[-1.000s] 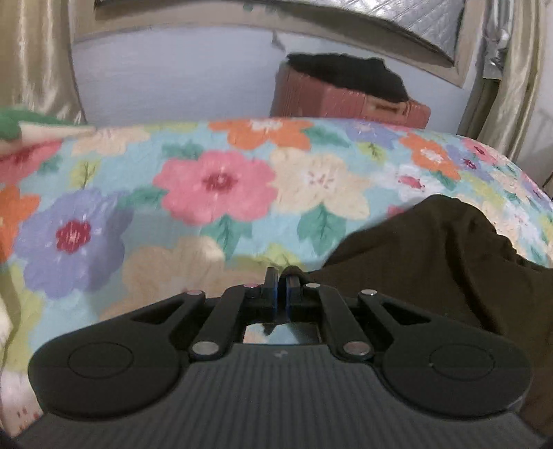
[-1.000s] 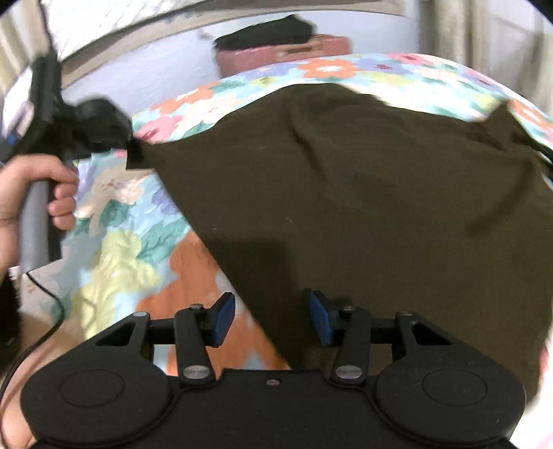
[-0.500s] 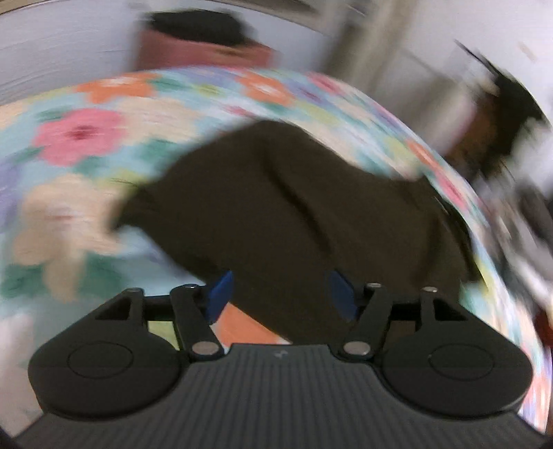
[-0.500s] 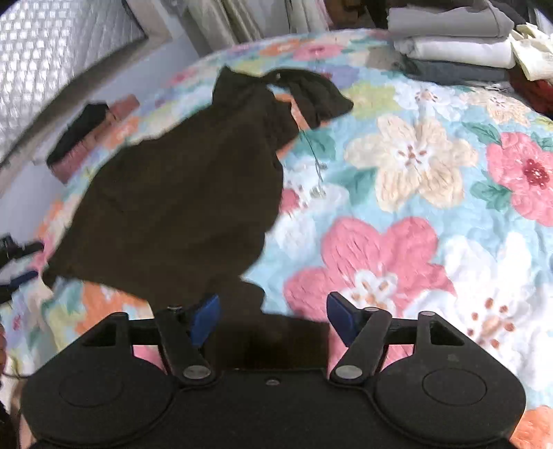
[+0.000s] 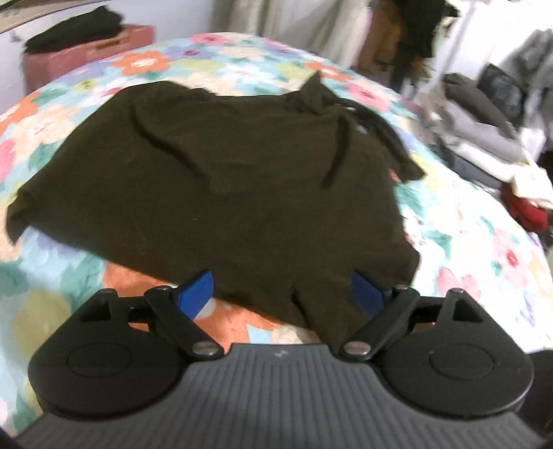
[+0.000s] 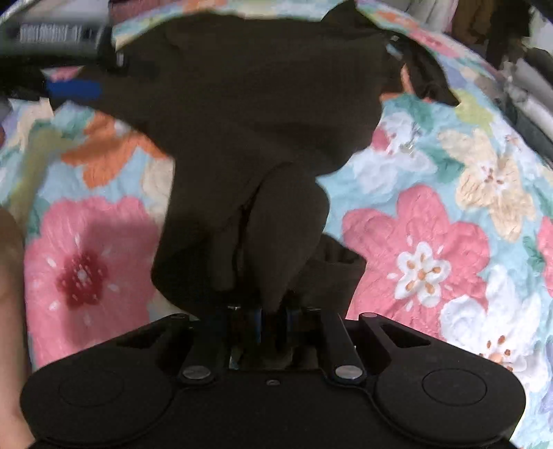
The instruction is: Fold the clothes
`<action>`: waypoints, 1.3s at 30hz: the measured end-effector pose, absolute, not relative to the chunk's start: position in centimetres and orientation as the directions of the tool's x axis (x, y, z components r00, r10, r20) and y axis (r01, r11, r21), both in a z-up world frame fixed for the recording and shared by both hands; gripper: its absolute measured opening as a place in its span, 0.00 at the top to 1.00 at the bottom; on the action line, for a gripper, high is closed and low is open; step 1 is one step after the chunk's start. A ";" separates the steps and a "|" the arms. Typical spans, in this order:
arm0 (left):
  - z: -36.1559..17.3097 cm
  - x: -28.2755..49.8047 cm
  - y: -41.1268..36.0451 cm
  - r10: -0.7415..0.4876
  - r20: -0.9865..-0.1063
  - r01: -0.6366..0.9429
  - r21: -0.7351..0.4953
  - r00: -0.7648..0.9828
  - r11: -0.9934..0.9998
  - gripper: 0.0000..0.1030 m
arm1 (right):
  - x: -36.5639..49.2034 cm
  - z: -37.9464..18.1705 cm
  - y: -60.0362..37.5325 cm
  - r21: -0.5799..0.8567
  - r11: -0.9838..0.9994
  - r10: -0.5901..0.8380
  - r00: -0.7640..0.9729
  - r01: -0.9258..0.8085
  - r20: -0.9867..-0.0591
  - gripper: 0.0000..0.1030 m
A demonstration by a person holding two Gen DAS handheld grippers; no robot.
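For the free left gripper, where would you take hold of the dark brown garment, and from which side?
The near hem corner of the dark brown garment, approached from the bed's near edge. That flap already lies between the opening left gripper. The right gripper pinches another bunched edge.

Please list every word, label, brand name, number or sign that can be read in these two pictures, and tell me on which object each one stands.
Readable text: none.
Small pale mark on the ribbed grey body of the left gripper: too small to read.
Pale marks on the blurred grey object at the upper left of the right wrist view: too blurred to read.
Dark garment and floral bedspread: no lettering visible.
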State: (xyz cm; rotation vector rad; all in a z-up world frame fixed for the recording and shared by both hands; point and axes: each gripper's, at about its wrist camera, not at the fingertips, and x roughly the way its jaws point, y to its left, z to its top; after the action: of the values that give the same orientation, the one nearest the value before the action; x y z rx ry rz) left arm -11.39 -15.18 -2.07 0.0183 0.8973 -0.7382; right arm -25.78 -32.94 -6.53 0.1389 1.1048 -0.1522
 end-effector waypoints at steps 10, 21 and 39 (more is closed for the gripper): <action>-1.1 -12.6 -15.0 -0.664 -0.679 0.671 -0.337 0.313 0.660 0.15 | -35.1 1.0 -37.4 0.644 0.741 0.309 0.756 0.189 -0.577 0.86; -1.2 -14.0 -16.0 -0.679 -0.698 0.715 -0.355 0.226 0.602 0.15 | -38.2 7.0 -36.1 0.546 0.800 0.124 0.820 0.250 -0.558 0.86; -7.8 -14.6 -20.3 -0.654 -0.747 0.541 -0.601 -0.118 0.588 0.15 | -28.8 -0.7 -40.7 0.258 0.845 -0.179 0.700 0.469 -0.691 0.86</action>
State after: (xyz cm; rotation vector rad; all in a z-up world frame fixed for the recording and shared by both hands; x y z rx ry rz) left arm -14.62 -20.31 -7.80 -0.1074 1.3478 -1.0202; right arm -28.77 -40.68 -0.67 0.4400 0.7091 -0.3740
